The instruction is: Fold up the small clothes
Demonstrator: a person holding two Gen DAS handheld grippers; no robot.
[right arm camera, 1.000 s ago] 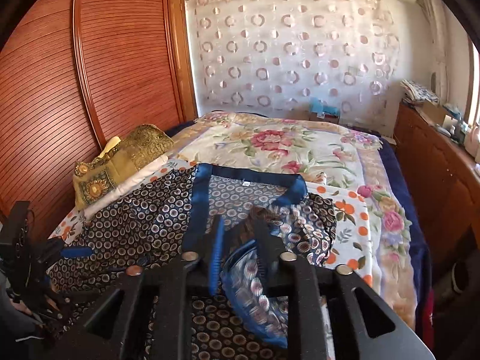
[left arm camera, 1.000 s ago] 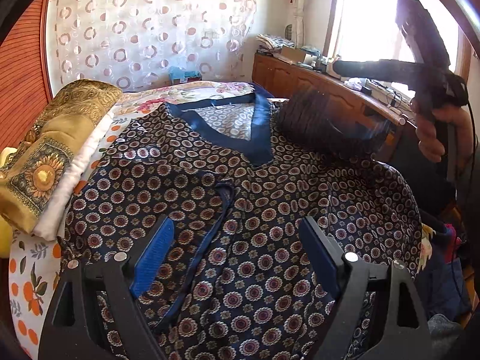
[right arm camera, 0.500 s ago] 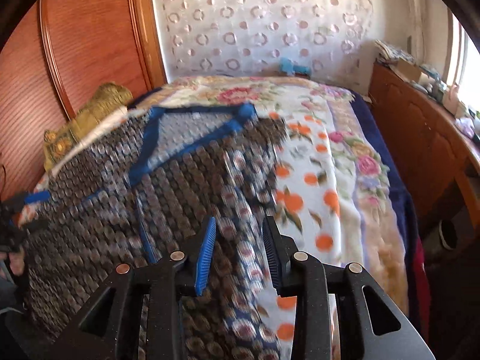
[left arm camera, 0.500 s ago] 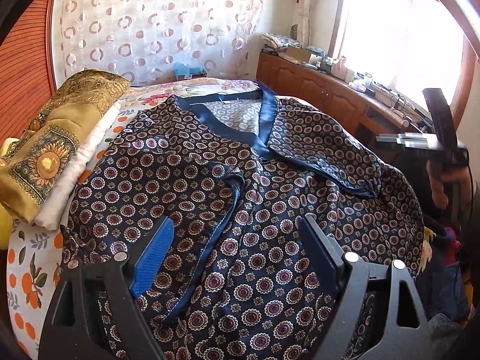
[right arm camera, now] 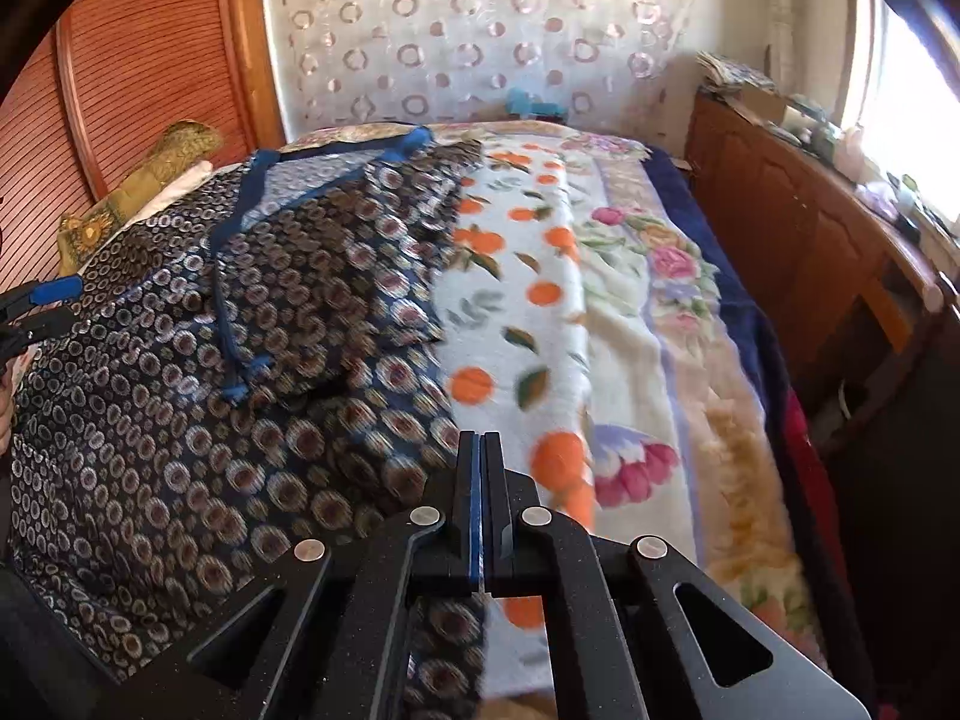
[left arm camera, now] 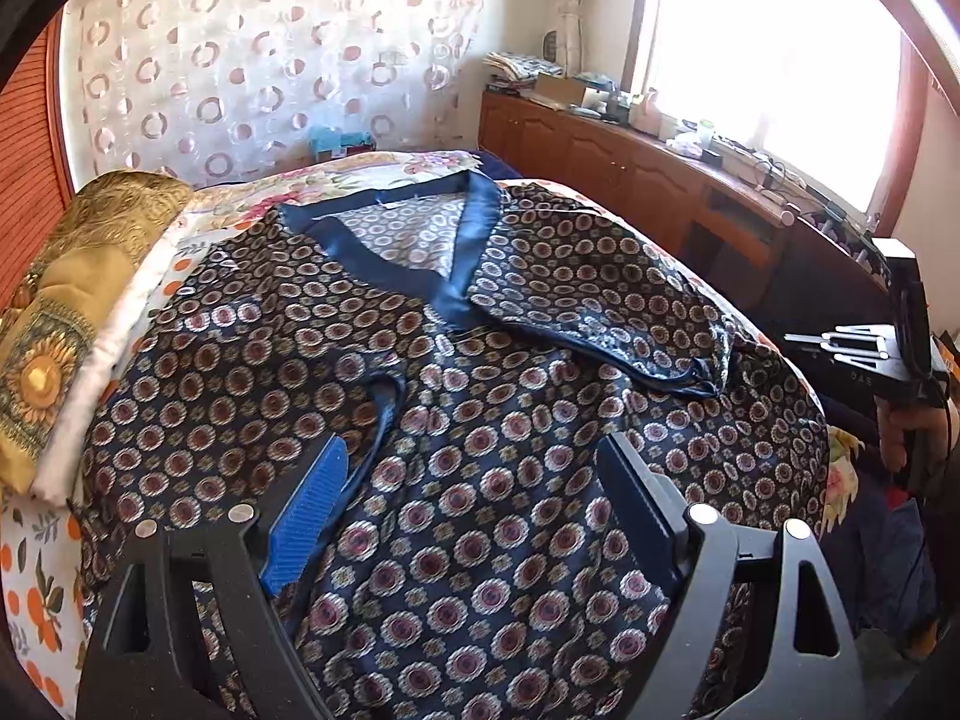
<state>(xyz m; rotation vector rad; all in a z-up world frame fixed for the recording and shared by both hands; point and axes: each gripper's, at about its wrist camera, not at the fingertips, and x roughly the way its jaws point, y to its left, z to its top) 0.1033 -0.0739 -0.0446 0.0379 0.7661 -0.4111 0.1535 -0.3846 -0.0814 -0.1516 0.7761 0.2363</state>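
Left wrist view: left gripper (left arm camera: 474,492) spread wide, hovering above a navy patterned garment (left arm camera: 480,420) laid flat across the bed (left arm camera: 36,570), nothing between the fingers. Blue V-neck collar (left arm camera: 396,240) pointing toward the far end; one sleeve (left arm camera: 600,306) folded in over the chest. Gold sunflower cushion (left arm camera: 54,324) just beside the garment's left edge. At far right, right gripper (left arm camera: 864,348) off the bed's side, in front of a wooden cabinet (left arm camera: 660,180).

Right wrist view: right gripper (right arm camera: 483,462) pressed fully together, nothing visibly pinched, poised over the garment's (right arm camera: 240,360) right edge where it meets the orange-print blanket (right arm camera: 540,312). Left gripper's blue pad (right arm camera: 54,291) at the left border
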